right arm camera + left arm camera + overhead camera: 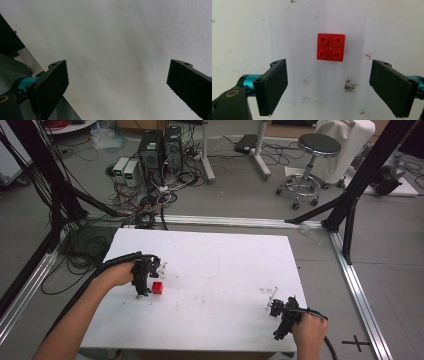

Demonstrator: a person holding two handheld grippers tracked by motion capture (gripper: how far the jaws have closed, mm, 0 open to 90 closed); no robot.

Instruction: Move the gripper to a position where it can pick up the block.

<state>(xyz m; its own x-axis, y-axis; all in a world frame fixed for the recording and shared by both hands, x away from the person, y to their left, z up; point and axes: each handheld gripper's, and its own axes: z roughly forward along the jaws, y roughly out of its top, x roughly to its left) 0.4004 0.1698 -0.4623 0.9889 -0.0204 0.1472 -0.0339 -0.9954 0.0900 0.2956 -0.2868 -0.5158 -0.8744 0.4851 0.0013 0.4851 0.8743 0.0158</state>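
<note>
Reaching in from the lower left of the high view, the person's left forearm stretches forward over the white table [210, 270], and the left hand [117, 274] holds the left gripper [145, 279] pointing down at the tabletop. In the left gripper view its two black jaws stand wide apart with nothing between them, and one red brick [331, 47] with four studs on top lies flat on the table just ahead of the gap, apart from both jaws. In the high view that same brick sits just beside the gripper, on its right side. A dark smudge [350, 85] marks the table surface between the jaws. At the lower right, the right hand [309, 332] holds the right gripper [281, 312] near the table's front right corner, well apart from the brick. In the right gripper view its two jaws are likewise spread wide and grasp nothing, with bare white tabletop between them. There are two grippers, two hands and one brick.
</note>
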